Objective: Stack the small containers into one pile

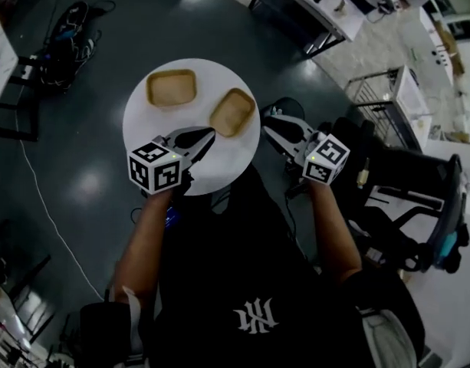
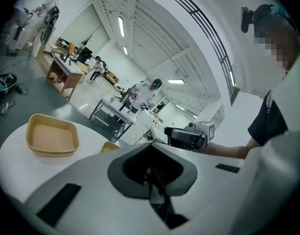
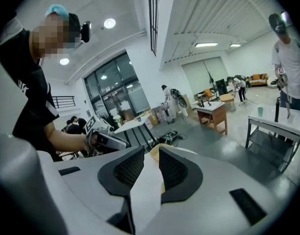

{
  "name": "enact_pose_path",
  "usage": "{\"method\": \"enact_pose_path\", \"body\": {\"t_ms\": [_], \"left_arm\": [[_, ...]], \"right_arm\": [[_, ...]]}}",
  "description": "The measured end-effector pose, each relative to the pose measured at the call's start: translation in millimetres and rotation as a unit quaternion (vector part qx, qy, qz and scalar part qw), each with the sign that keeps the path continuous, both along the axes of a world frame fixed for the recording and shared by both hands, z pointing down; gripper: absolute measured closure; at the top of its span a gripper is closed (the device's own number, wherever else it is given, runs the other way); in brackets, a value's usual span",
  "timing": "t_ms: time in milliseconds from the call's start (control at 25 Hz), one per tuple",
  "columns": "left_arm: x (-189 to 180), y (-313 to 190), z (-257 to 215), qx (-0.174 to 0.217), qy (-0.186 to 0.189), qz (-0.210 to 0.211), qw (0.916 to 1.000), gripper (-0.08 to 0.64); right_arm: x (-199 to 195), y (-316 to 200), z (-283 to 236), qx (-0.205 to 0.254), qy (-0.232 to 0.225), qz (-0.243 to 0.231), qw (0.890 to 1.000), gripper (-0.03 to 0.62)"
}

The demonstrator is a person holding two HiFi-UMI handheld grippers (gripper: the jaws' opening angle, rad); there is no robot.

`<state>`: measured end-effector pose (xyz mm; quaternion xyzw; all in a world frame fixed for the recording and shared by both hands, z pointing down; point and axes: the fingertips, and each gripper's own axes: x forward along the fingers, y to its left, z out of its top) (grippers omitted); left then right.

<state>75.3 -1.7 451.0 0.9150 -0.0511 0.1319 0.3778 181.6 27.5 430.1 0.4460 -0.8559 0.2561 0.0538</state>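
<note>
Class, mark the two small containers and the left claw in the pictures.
left-hand container [image 1: 172, 87]: head view, middle of its floor.
right-hand container [image 1: 232, 112]: head view, middle of its floor.
left claw [image 1: 207, 134]: head view, tips of its closed jaws.

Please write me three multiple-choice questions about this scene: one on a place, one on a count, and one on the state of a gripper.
1. Where are the shallow tan rectangular containers?
A. Apart, on the round white table
B. Stacked on the floor
C. In a drawer

2. How many such containers show?
A. One
B. Two
C. Four

3. How does the left gripper stand?
A. Wide open
B. Shut on a container
C. Shut, empty

Key: 1 A, the head view shows both on the table with a gap between them; 2 B, only two are seen there; 3 C, its jaws meet with nothing between them.
</note>
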Motion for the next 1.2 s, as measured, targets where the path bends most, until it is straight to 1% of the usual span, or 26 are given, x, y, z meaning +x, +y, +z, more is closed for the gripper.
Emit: {"method": "enact_pose_path", "body": {"t_ms": [80,200,360,440,560,760,840,920,1040,1080,1120,1200], "left_arm": [[-2.3,-8.4,14.3,-0.002,-0.033,-0.034,0.9989,0.557],[-2.7,-14.3,34.2,-0.013,-0.074,-0.080,0.9939,0.557],[0.8,-19.7,67.3,-0.051,-0.117,-0.140,0.9819,0.554],[5.1,-20.8,85.3,-0.073,-0.133,-0.165,0.9745,0.527],[10.1,-19.4,112.5,-0.111,-0.157,-0.195,0.9619,0.504],[3.6,-12.6,150.2,-0.163,-0.190,-0.254,0.9342,0.468],[4.3,-6.5,164.6,-0.182,-0.200,-0.270,0.9242,0.458],[8.8,0.7,180.2,-0.208,-0.203,-0.281,0.9146,0.447],[12.6,7.5,200.8,-0.253,-0.196,-0.306,0.8967,0.439],[13.1,9.5,206.0,-0.263,-0.195,-0.312,0.8920,0.439],[13.5,12.0,210.6,-0.269,-0.198,-0.314,0.8887,0.439],[14.2,18.1,218.7,-0.275,-0.209,-0.310,0.8859,0.439]], "right_arm": [[9.1,-12.0,17.9,-0.021,0.007,-0.018,1.000,0.477],[23.7,-30.8,41.9,-0.044,0.019,-0.049,0.998,0.471],[36.7,-56.7,76.2,-0.084,0.029,-0.092,0.992,0.452],[42.8,-66.5,95.3,-0.107,0.031,-0.111,0.988,0.442],[50.0,-78.0,123.6,-0.135,0.045,-0.137,0.980,0.442],[52.3,-91.9,174.0,-0.178,0.073,-0.183,0.964,0.442],[53.1,-94.0,193.1,-0.201,0.079,-0.198,0.956,0.442],[53.7,-95.8,207.4,-0.219,0.082,-0.209,0.950,0.442],[52.7,-96.1,222.4,-0.235,0.094,-0.224,0.941,0.442],[52.2,-95.5,226.2,-0.239,0.099,-0.229,0.938,0.442],[51.3,-94.8,229.2,-0.242,0.102,-0.233,0.936,0.443],[48.4,-93.2,233.3,-0.247,0.102,-0.240,0.933,0.443]]}}
